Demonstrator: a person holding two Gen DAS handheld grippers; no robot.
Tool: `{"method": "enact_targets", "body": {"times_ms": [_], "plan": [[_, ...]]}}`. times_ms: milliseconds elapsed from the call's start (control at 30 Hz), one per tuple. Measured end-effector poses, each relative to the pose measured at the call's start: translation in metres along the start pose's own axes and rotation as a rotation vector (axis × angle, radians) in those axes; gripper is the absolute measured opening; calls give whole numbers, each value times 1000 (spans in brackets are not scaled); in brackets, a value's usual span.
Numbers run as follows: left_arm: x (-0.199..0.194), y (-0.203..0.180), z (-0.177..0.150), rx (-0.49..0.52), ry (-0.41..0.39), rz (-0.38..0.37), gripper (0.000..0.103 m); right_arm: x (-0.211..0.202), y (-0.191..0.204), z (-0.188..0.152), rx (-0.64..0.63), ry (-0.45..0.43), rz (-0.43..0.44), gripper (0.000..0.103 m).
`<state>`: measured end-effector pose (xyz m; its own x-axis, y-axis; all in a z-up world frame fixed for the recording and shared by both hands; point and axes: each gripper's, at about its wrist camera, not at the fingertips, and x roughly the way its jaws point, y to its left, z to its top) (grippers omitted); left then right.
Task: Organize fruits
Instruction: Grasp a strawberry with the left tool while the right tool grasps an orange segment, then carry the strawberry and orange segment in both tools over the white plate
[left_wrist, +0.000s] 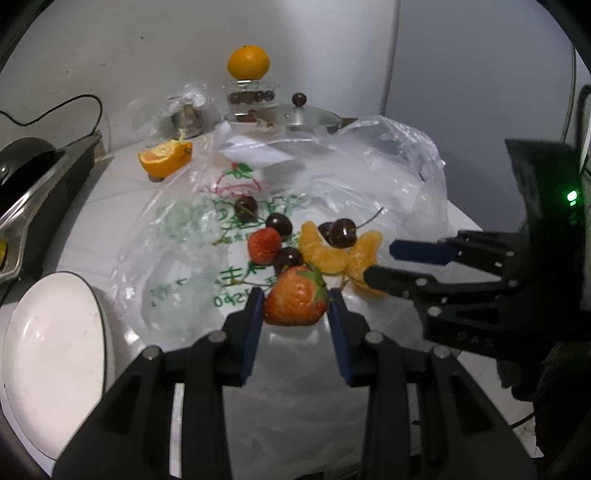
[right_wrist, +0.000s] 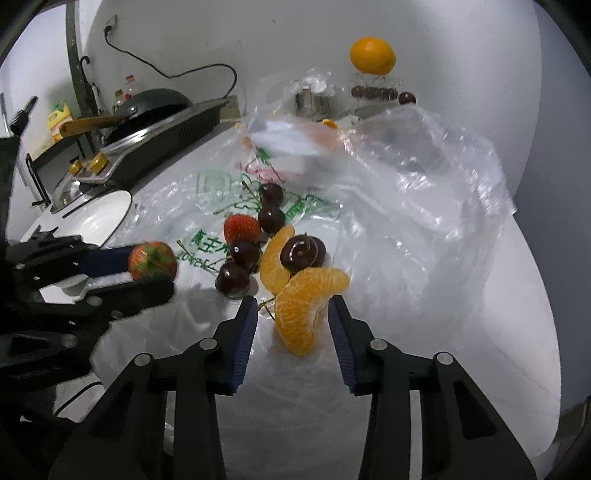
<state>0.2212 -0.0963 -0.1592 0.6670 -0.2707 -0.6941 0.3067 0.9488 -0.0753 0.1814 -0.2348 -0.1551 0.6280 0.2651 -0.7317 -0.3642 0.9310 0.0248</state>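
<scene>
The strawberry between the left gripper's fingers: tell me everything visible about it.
The strawberry is large, red shading to paler orange, seed-dotted, with a green leafy cap at its upper right. It sits between the blue pads of the left gripper, which touch both its sides. It is above the printed plastic bag, near a cherry and mandarin segments. The right wrist view shows it blurred, cap toward the camera.

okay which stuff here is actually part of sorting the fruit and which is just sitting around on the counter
Job: strawberry between the left claw fingers; orange segments between the right claw fingers; second strawberry; cherries; white bowl.

Just lying about: plastic bag, pot lid, frying pan, cut orange.
</scene>
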Motion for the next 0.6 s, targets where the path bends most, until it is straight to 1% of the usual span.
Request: {"method": "enact_targets", "body": {"times_ms": [133, 367, 467, 600], "plan": [[-8, 6, -2, -12, -12, 11, 36, 9, 0, -1, 12, 28, -1, 42], [-20, 11, -4, -23, -33, 23, 36, 20, -1, -2, 34, 52, -1, 42], [-25, 12, -6, -24, -35, 25, 36, 21, -1, -2, 34, 53, 1, 37], [-33, 14, -6, -26, -47, 28, 36, 18, -3, -5, 46, 63, 11, 37]]}}
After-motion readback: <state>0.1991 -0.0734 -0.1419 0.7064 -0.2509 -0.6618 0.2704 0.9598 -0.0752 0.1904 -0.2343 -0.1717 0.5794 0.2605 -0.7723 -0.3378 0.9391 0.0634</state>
